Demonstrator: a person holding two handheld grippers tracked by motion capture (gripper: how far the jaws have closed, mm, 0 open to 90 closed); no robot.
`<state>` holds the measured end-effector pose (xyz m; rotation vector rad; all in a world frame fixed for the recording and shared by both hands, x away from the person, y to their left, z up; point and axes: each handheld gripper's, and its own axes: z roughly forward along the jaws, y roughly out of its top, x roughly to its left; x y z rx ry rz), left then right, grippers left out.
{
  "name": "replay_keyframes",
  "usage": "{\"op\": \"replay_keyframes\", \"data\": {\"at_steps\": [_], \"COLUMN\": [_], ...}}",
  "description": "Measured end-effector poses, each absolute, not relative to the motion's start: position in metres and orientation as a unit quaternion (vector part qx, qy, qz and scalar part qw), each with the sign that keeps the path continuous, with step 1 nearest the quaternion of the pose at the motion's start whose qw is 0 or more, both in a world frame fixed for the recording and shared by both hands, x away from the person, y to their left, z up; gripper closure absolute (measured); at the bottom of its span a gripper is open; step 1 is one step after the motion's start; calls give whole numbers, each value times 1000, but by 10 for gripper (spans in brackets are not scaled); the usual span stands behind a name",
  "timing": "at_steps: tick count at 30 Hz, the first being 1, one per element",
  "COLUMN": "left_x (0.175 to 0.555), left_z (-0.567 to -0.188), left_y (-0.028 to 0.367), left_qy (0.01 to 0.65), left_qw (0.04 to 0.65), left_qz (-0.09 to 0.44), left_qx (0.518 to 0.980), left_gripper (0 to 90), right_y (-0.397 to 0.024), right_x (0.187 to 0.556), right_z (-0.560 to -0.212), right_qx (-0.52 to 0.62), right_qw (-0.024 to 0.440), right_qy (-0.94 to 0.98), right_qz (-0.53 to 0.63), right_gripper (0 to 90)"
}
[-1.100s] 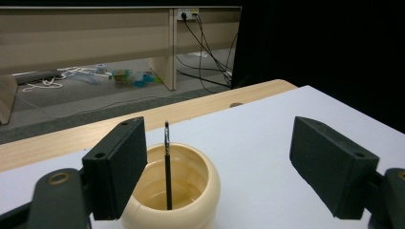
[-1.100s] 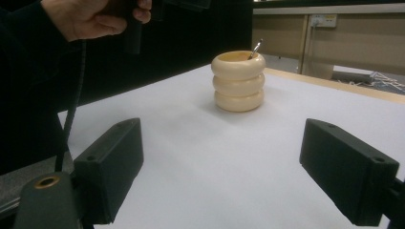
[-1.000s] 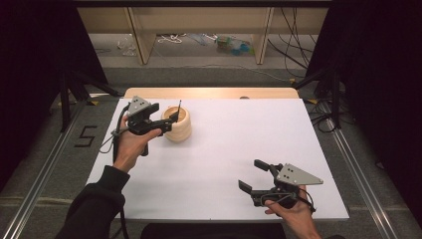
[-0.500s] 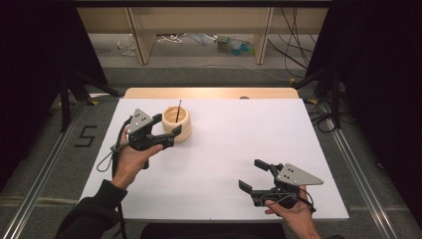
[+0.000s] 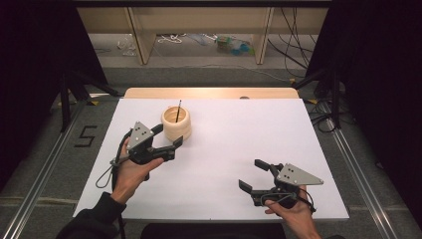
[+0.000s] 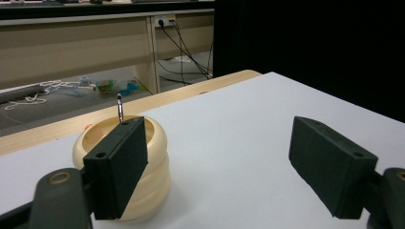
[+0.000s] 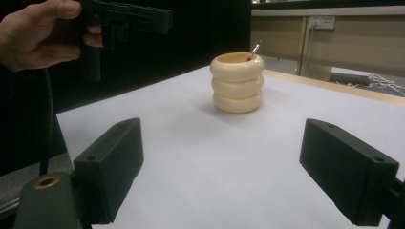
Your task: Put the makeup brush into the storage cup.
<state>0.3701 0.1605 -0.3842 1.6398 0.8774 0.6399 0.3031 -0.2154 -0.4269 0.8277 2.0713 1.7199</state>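
**Both grippers empty beside the cream pot**

A cream-coloured ribbed round wooden pot (image 5: 176, 123) of 3 stacked rings is standing on the white table (image 5: 234, 124), toward its far left, with a thin dark stick (image 5: 178, 110) leaning inside it. The left gripper (image 5: 166, 142) is hovering just beside the pot, jaws spread wide, gripping nothing. The right gripper (image 5: 253, 175) is sitting near the front edge, well apart, jaws equally wide and empty.
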Motion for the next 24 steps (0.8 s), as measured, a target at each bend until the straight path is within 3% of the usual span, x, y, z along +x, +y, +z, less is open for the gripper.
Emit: {"op": "replay_keyframes", "data": {"at_steps": [15,24], "left_x": [340,323], "left_z": [-401,-413], "left_y": [171,167], "left_qy": [378,358], "left_qw": [561,547], "left_qz": [262,257], "left_qx": [689,711], "left_gripper": [208,205], "right_y": [-216,-217], "right_x": [304,304], "right_z": [-427,-426], "right_qx": [284,285], "right_qw": [170,169], "right_qy": [728,728], "right_qz": [601,601], "right_gripper": [159,158]}}
